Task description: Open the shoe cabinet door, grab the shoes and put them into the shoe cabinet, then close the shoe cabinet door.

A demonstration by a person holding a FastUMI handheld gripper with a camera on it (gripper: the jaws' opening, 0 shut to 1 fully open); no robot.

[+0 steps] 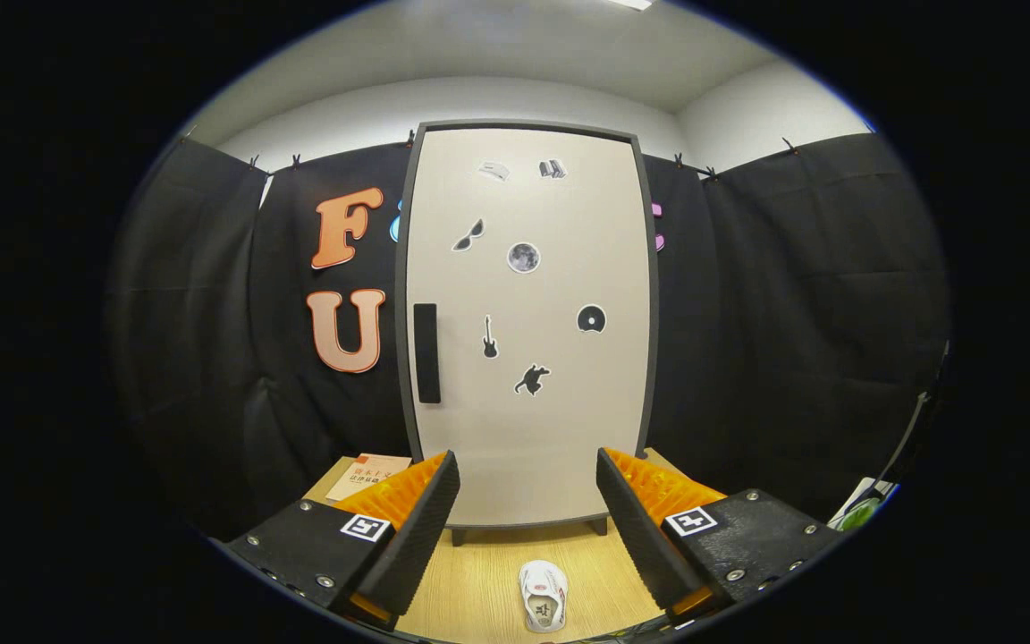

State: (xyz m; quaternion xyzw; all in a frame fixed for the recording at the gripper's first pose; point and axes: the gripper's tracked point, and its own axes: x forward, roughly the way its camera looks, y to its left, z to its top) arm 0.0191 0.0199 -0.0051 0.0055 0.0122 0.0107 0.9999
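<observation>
The shoe cabinet stands upright beyond my fingers, its pale door shut inside a dark frame. A black vertical handle sits on the door's left side, and several small stickers dot the door. A white shoe lies on the wooden table in front of the cabinet, low between my two fingers, toe toward the cabinet. My gripper is open, hanging above the table with nothing between its black and orange fingers.
An orange and white booklet lies on the table left of the cabinet's foot. Black cloth walls close in the booth on both sides. A white and green object peeks out at the far right, beyond the right finger.
</observation>
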